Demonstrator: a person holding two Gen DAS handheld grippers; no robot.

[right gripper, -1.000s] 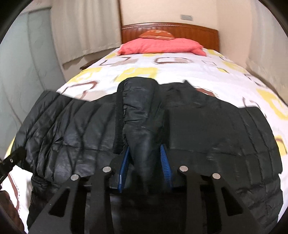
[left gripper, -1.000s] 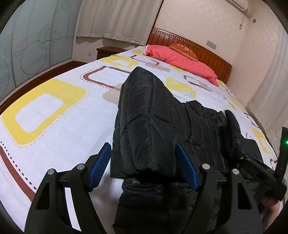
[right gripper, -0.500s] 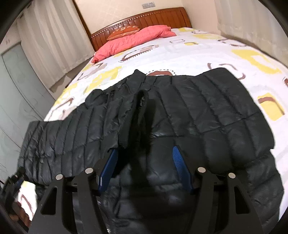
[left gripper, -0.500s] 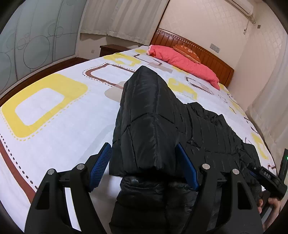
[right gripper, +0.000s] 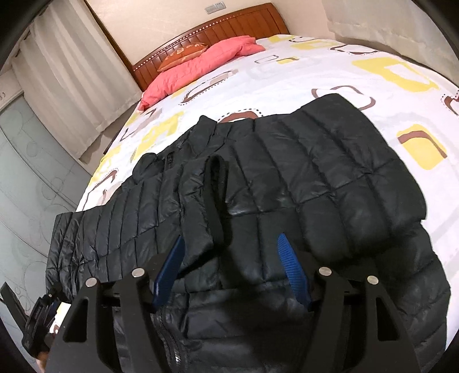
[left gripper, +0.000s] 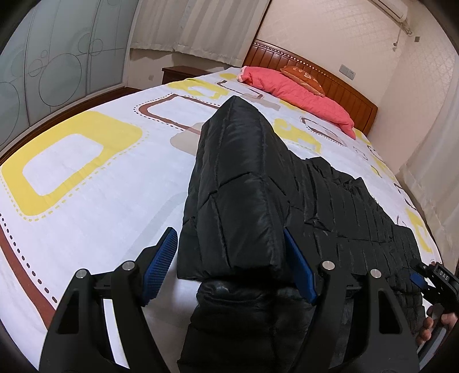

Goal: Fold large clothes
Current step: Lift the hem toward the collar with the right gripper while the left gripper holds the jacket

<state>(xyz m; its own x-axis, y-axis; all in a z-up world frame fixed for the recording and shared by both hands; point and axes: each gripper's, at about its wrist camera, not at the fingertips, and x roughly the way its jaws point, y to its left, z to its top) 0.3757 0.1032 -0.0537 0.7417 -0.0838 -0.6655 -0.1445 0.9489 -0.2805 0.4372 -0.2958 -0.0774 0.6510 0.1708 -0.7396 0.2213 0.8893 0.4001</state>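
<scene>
A black quilted puffer jacket (right gripper: 301, 178) lies across the bed, its sleeves folded over the body. In the left wrist view the folded sleeve end (left gripper: 238, 200) sits between the wide-apart blue pads of my left gripper (left gripper: 232, 269), which is open and not pinching it. My right gripper (right gripper: 232, 272) is open over the jacket's middle, with the dark cuff strip (right gripper: 218, 195) just ahead of its left pad. The right gripper also shows at the right edge of the left wrist view (left gripper: 430, 278).
The bed (left gripper: 86, 178) has a white sheet with yellow and brown squares. A pink quilt (left gripper: 298, 91) and orange pillow (right gripper: 183, 54) lie by the wooden headboard (right gripper: 218, 25). A glass wardrobe (left gripper: 43, 63) and curtains (right gripper: 63, 74) stand to the left.
My right gripper opened, let go of the sleeve fold and pulled back and up. The sleeve now lies flat on the jacket. My left gripper stayed open around the sleeve end.
</scene>
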